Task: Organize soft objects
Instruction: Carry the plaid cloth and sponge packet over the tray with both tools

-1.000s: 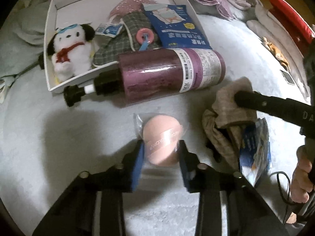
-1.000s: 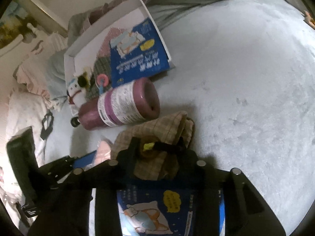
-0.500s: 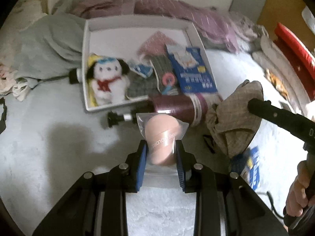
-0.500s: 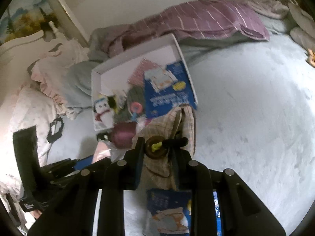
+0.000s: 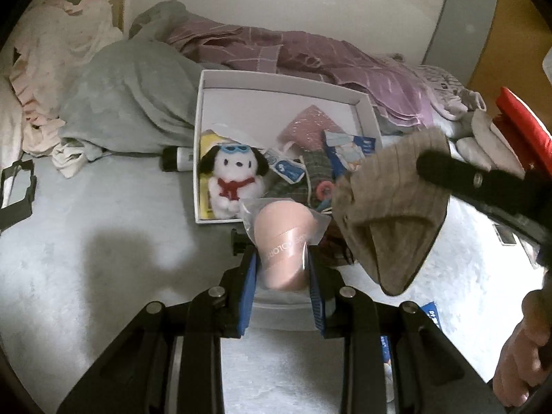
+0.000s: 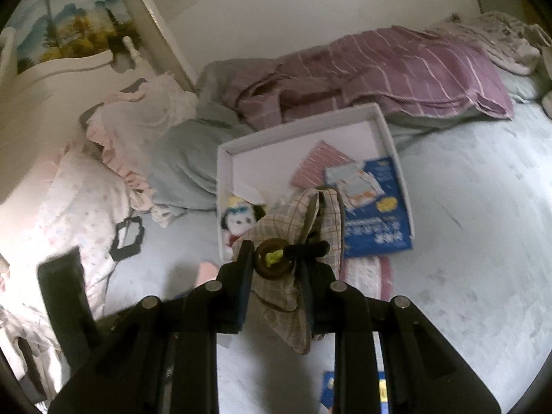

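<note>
Gripping bagged sponge (image 5: 281, 248) | checked cloth (image 6: 296, 238) hides box (image 6: 390, 131) contents

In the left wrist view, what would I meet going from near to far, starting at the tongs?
Left tongs shut on the pink sponge in its clear bag → plush dog in the white box → purple striped blanket → wall.

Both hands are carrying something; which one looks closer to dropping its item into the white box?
Probably the left: its gripper holds the pink sponge just short of the white box's near edge.
</note>
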{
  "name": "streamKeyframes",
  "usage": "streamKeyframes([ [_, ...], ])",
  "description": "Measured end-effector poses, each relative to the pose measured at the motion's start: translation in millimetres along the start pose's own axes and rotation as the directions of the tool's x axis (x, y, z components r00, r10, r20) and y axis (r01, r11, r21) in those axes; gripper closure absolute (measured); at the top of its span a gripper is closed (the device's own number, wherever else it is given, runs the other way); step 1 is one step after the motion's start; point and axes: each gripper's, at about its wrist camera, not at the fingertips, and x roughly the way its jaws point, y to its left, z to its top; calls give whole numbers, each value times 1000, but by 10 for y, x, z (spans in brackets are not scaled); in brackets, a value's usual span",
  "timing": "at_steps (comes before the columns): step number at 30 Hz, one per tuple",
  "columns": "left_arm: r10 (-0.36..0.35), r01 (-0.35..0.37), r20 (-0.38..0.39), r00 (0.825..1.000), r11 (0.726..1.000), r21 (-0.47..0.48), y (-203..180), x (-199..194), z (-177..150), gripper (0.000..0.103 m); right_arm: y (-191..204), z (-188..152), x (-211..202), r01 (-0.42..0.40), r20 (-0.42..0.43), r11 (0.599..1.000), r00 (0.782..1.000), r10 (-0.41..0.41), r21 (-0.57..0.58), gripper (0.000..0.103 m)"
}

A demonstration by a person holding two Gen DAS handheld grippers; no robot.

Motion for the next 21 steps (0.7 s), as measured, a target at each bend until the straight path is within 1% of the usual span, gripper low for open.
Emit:
streamKeyframes([
  [2, 8, -8, -1, 1000, 1000, 1, 5, 5, -4, 76, 69, 45, 28, -20, 11, 1000, 1000, 20, -7, 76],
  [5, 15, -15, -3, 1000, 1000, -7, 28, 31, -12, 76, 142, 128, 100, -30, 20, 1000, 999, 30, -8, 76],
  [8, 20, -20, -1, 1000, 999, -25, 70, 53, -16, 76, 169, 223, 168, -47, 34, 999, 998, 46, 7, 76],
  [12, 41, -39, 46, 998, 997, -60, 159, 53, -1, 76, 211, 351, 258, -56, 44, 998, 997, 56, 18, 76],
  [15, 36, -29, 71, 997, 994, -102, 229, 44, 11, 76, 214, 413, 314, -68, 54, 998, 996, 67, 13, 76],
  [18, 43, -31, 95, 995, 992, -123, 243, 29, 25, 76, 145, 393, 358, -64, 51, 997, 997, 62, 37, 76],
  [21, 27, -11, 125, 992, 991, -133, 191, 11, 36, 76, 26, 336, 424, -54, 34, 997, 998, 52, 52, 76],
])
